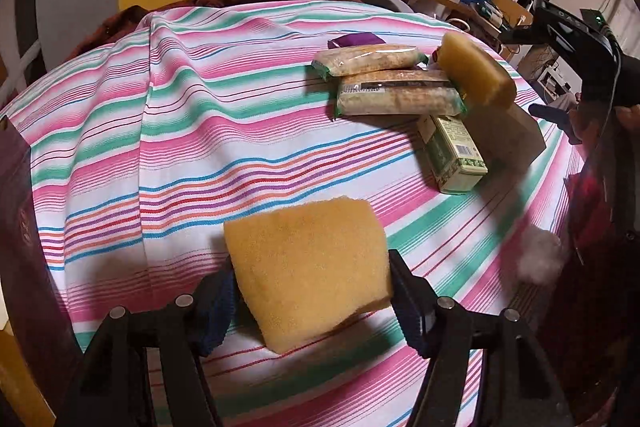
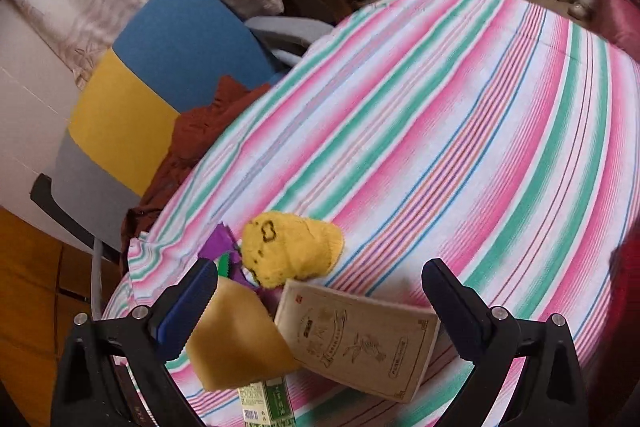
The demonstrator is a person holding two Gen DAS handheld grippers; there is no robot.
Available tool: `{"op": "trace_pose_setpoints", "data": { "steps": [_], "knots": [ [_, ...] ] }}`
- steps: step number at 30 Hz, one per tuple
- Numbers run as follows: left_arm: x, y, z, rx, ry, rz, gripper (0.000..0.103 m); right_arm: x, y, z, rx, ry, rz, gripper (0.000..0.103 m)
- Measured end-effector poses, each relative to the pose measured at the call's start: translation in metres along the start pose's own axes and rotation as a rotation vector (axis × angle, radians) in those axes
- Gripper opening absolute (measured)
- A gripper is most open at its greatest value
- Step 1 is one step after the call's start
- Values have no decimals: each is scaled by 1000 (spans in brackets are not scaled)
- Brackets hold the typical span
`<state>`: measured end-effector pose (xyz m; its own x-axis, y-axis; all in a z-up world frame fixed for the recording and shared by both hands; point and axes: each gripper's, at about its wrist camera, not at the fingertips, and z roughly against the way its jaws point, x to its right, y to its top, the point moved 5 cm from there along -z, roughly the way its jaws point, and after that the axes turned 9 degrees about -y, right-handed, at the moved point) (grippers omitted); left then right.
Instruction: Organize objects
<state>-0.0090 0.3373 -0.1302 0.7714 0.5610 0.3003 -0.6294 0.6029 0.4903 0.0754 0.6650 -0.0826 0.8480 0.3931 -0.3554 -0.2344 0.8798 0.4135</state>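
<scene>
While the left gripper (image 1: 310,291) clamps a sponge (image 1: 308,267), the wide-open right gripper (image 2: 320,297) partly hides another sponge (image 2: 236,343).

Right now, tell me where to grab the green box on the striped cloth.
Pinch the green box across its width at the near, barcode end, coming straight down. It lies flat; its far end meets the snack packs and a brown box crowds one side. The open right gripper probably suits.
</scene>
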Motion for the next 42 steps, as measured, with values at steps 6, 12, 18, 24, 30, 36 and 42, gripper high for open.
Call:
{"op": "trace_pose_setpoints", "data": {
  "steps": [6,12,18,24,30,36,42],
  "knots": [
    [-2,-2,-1,19,-26,-24,69,-3,3,16,-65,-91,146,103],
    [-2,-3,-3,41,-46,-16,69,-5,-10,11,-227,-274,530,103],
    [-3,-5,-2,45,-54,-17,69,-24,-41,-12,-213,-381,870,103],
    [0,-7,-4,52,-32,-41,69,-31,-58,-40,-284,-377,916,87],
    [3,-10,-4,57,-13,-88,68,-20,-62,-17,-256,-383,890,53],
    [4,-14,3,75,-3,-88,65,-1,-59,25,-191,-384,809,51],
    [7,-18,19,95,-37,-72,64,7,-56,61,-109,-331,703,51]
  ]
}}
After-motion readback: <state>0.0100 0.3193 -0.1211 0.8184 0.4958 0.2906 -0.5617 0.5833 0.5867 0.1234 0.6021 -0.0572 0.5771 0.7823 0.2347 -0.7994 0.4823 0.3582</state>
